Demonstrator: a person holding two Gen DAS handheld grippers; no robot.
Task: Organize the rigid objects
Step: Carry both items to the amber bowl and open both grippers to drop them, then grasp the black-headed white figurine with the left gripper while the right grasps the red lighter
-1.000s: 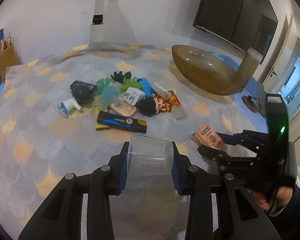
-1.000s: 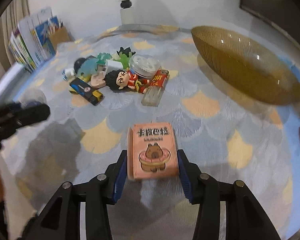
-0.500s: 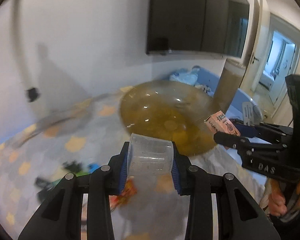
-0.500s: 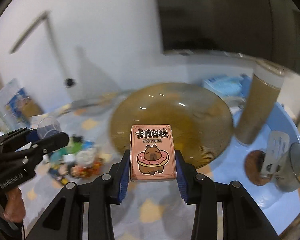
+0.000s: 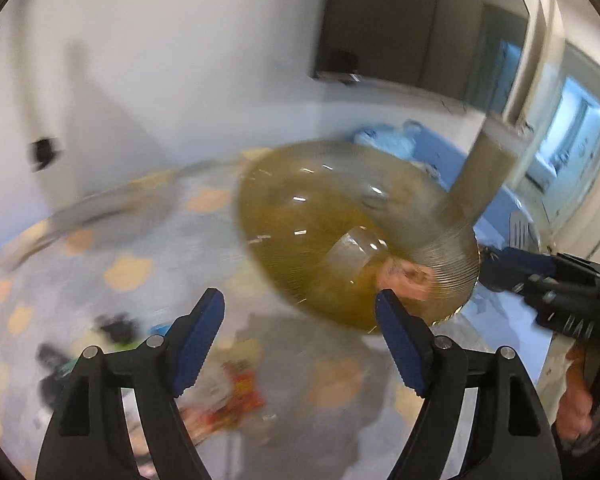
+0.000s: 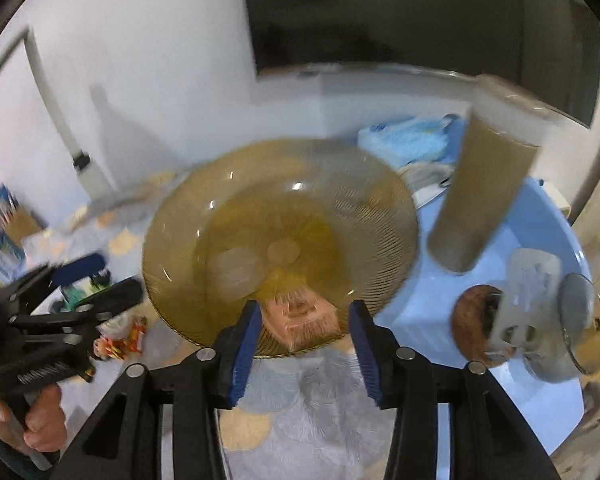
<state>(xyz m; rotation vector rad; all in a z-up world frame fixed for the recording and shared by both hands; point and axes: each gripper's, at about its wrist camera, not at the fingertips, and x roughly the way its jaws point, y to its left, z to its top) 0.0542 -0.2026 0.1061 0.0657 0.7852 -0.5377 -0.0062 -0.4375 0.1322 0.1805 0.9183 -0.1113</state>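
Note:
A large amber glass bowl (image 5: 300, 216) (image 6: 340, 184) stands on the patterned tablecloth. A clear plastic cup (image 5: 350, 258) (image 6: 234, 274) lies inside it, blurred. A pink card box (image 5: 406, 280) (image 6: 300, 316) lies in the bowl by its near rim. My left gripper (image 5: 300, 328) is open and empty, just short of the bowl. My right gripper (image 6: 304, 336) is open and empty, its fingers either side of the pink box at the rim. Each gripper shows in the other's view (image 5: 540, 280) (image 6: 80, 292).
A heap of toys and packets (image 5: 220, 400) (image 6: 116, 340) lies left of the bowl. A tall brown cylinder (image 6: 484, 196) (image 5: 480, 184), a round wooden coaster (image 6: 476, 324), a slotted spatula (image 6: 528, 292) and a glass (image 6: 580, 312) stand right of it.
Both grippers have opened. The clear cup and the pink card box have left the jaws and now lie in the amber bowl.

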